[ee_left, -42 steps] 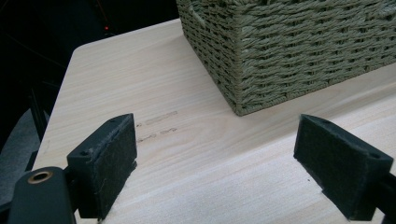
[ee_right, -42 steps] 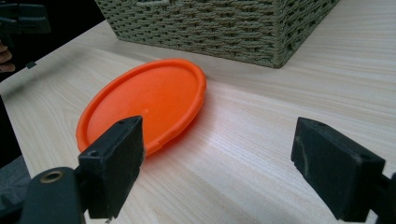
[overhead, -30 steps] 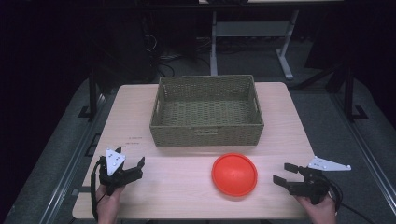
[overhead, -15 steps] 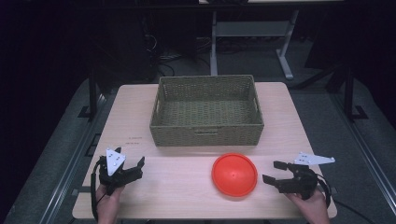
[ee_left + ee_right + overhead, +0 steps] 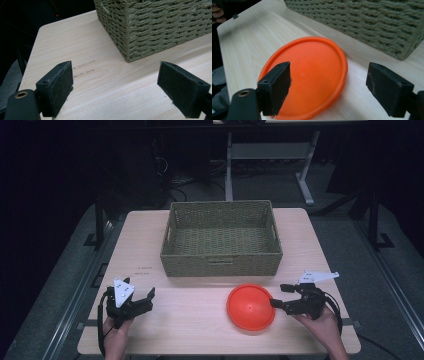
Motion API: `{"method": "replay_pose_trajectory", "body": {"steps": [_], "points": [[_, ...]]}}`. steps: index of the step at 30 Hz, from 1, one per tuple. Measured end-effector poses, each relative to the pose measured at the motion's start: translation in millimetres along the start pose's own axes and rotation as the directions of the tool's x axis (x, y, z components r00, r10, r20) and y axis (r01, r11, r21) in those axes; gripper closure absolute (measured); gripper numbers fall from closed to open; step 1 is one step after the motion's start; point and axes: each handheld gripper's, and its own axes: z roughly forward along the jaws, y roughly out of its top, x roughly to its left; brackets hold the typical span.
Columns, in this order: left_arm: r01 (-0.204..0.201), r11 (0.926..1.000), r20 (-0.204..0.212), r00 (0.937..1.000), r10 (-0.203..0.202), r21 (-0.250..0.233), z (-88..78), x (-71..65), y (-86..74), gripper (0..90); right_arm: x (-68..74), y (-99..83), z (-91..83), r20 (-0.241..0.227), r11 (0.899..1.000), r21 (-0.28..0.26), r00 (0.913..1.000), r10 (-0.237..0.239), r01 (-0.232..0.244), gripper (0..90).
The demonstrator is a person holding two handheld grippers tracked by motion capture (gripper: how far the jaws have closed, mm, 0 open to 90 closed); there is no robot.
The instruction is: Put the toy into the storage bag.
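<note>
An orange round plate [image 5: 250, 307] lies flat on the wooden table [image 5: 190, 320], in front of the woven basket [image 5: 221, 237]. My right gripper [image 5: 278, 295] is open at the plate's right edge, jaws pointing left. In the right gripper view its left pad hangs over the plate [image 5: 312, 70] and its right pad is beyond the rim; the right gripper [image 5: 329, 91] holds nothing. My left gripper [image 5: 148, 299] rests open near the front left of the table. The left gripper [image 5: 117, 90] has bare wood between its pads and faces the basket's corner [image 5: 160, 25].
The basket [image 5: 367, 22] is empty and takes up the middle back of the table. Bare wood lies between the two grippers. The table's front edge runs just behind both hands. Dark floor and metal stands surround the table.
My right gripper has moved left across the table to the orange plate's edge. The left gripper, the plate and the basket have stayed put.
</note>
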Motion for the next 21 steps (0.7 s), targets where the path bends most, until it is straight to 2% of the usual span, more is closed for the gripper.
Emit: {"method": "replay_pose_trajectory", "body": {"steps": [5,10,13,15,16,19,21], "points": [[0.0,1.0,0.001,1.0,0.0,0.003,0.3,0.0,-0.1,12.7,-3.0,7.1,7.3,0.006,1.0,-0.014,1.0,0.006,-0.006,20.4],[0.002,1.0,0.005,1.0,-0.002,0.001,1.0,-0.9,0.0,12.7,0.1,5.7,18.6,0.033,1.0,0.03,0.9995,-0.001,0.0,21.6],[-0.013,0.9999,0.009,0.9999,0.013,0.003,0.0,-1.5,0.4,12.7,1.5,1.6,22.1,0.052,0.999,0.048,0.9986,-0.004,0.002,25.5],[-0.016,0.9999,0.008,0.9998,0.016,0.003,0.1,-1.6,0.3,12.7,0.5,-1.7,22.6,0.064,0.999,0.041,0.998,0.005,-0.008,28.0],[-0.015,0.9999,0.008,0.9999,0.014,0.006,-0.1,-1.4,0.4,12.7,-0.9,-3.3,21.8,0.051,0.998,0.051,0.9981,0.034,-0.037,30.5],[-0.011,0.9999,0.007,0.9999,0.011,0.006,0.7,-1.4,0.5,12.7,-1.3,-5.7,21.3,0.057,0.999,0.036,0.9976,0.037,-0.039,33.7],[-0.011,0.9999,0.011,0.9999,0.011,0.005,0.9,-2.1,0.4,12.7,-1.7,-7.8,21.6,0.057,0.998,0.051,0.9975,0.043,-0.046,35.1]]}}
